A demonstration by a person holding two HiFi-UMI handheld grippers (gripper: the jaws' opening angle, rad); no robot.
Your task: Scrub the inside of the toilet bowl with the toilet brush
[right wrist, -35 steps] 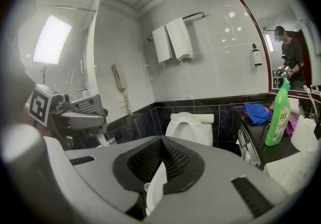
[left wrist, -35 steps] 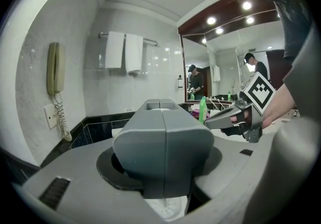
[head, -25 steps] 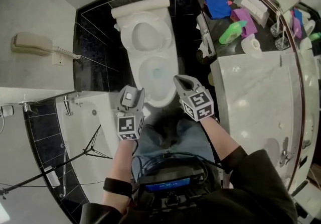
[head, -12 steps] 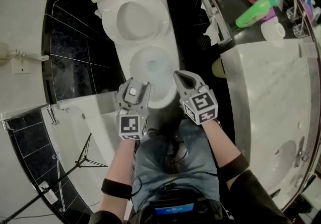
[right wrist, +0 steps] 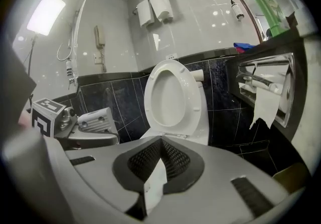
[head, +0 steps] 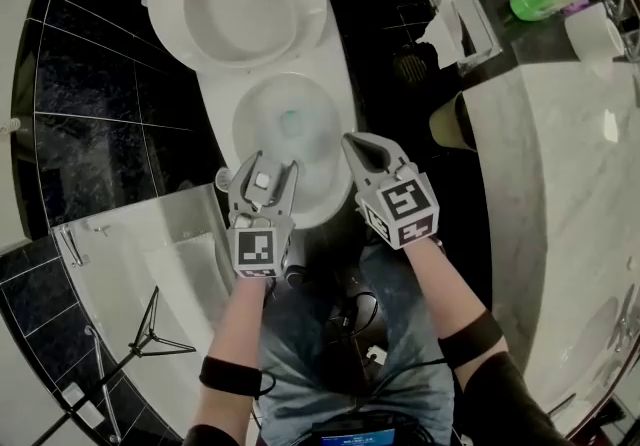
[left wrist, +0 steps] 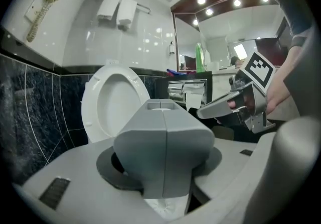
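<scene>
Clenched and empty, the left gripper (head: 262, 174) and right gripper (head: 362, 149) hover at six o'clock of the toilet bowl (head: 262, 119), presumably before fetching the unseen toilet brush.

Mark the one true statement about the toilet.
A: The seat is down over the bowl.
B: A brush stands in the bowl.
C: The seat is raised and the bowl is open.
C: in the head view the toilet seat stands tipped up at the back, and the bowl lies uncovered with no brush in it.
</scene>
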